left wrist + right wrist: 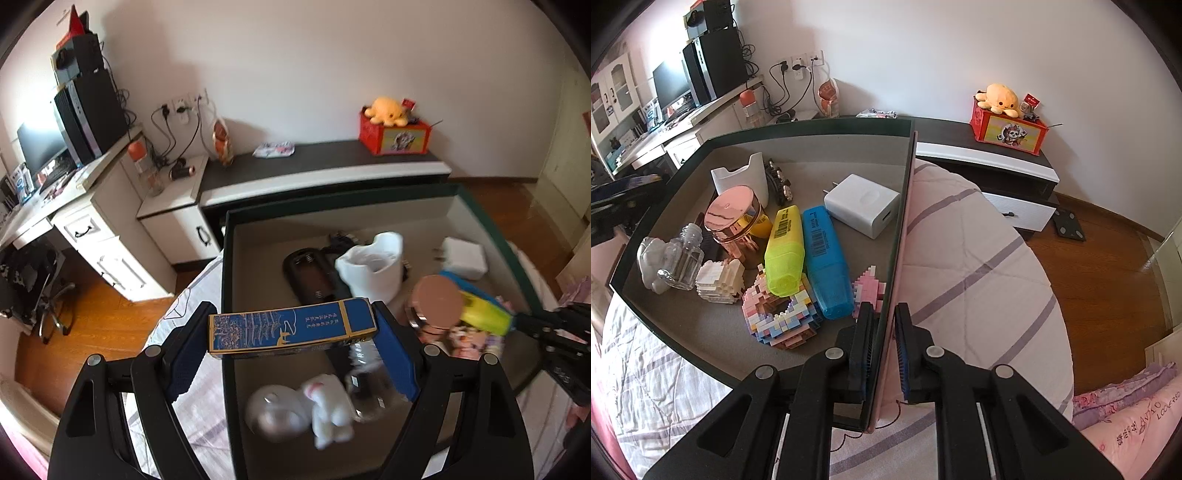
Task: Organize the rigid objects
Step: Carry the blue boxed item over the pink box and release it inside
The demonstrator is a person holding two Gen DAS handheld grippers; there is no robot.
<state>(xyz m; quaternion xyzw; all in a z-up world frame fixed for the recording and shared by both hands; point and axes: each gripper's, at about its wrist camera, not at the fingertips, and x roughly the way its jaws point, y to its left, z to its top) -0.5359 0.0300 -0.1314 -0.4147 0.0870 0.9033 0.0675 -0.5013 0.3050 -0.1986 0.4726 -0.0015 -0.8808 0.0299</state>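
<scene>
My left gripper (pixel 293 310) is shut on a long blue carton with gold print (pixel 291 328), held crosswise above the near-left rim of a dark green storage box (pixel 227 258). My right gripper (pixel 884 312) is shut on that storage box's thin right wall (pixel 905 206). Inside lie a white charger (pixel 862 205), a yellow highlighter (pixel 785 251), a blue highlighter (pixel 825 258), a rose-gold lidded jar (pixel 733 221), a white holder (pixel 740 181), a small glass bottle (pixel 683 258) and block models (pixel 779 321). A white figure (pixel 328 410) shows blurred in the left wrist view.
The storage box rests on a bed with a striped quilt (pixel 979 266). Behind it runs a low cabinet (pixel 997 158) carrying a red box with an orange plush octopus (pixel 1001 98). A desk with a monitor (pixel 40 147) stands at the left, over a wooden floor (pixel 1108 266).
</scene>
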